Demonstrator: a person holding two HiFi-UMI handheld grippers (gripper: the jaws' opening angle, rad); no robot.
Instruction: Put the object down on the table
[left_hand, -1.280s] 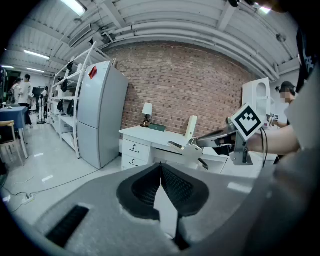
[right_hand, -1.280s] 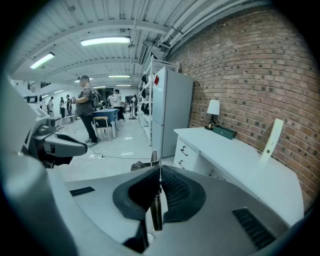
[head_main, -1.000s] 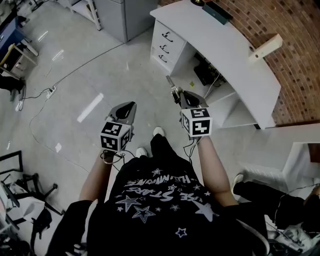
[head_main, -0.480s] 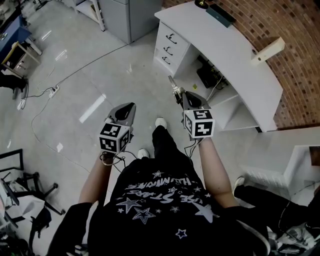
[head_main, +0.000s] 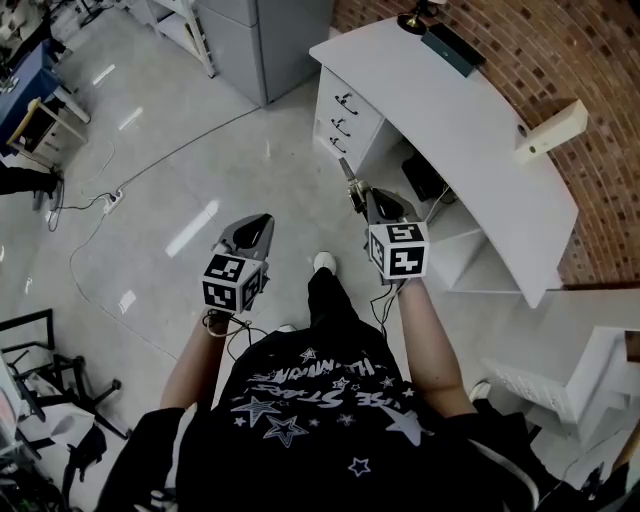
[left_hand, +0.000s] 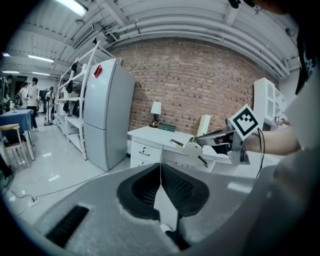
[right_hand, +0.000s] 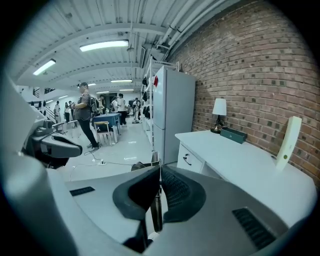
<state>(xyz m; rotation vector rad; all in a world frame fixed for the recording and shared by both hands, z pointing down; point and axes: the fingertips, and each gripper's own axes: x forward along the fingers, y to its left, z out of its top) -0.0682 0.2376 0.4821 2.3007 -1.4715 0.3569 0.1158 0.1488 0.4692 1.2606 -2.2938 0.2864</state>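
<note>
A thin metal tool (head_main: 349, 178) sticks out forward from my right gripper (head_main: 360, 192), which is shut on it above the floor, short of the white desk (head_main: 470, 110). In the right gripper view the tool's dark shank (right_hand: 156, 210) runs up between the closed pads. The left gripper view shows the right gripper (left_hand: 220, 135) and the tool's pale flat end (left_hand: 192, 148) in front of the desk (left_hand: 150, 134). My left gripper (head_main: 258, 222) hangs to the left at the same height, shut and empty, its pads (left_hand: 172, 185) meeting at the tips.
On the desk stand a lamp (head_main: 412, 18), a dark green box (head_main: 452, 45) and a cream upright block (head_main: 550, 130). The drawers (head_main: 345, 120) face me. A grey cabinet (head_main: 265, 40) stands behind, cables (head_main: 110, 195) cross the floor, and people (right_hand: 82, 115) stand far off.
The desk has slid lower and closer in the head view as the person steps toward it. Both grippers keep their pose and the right one's grip on the tool.
</note>
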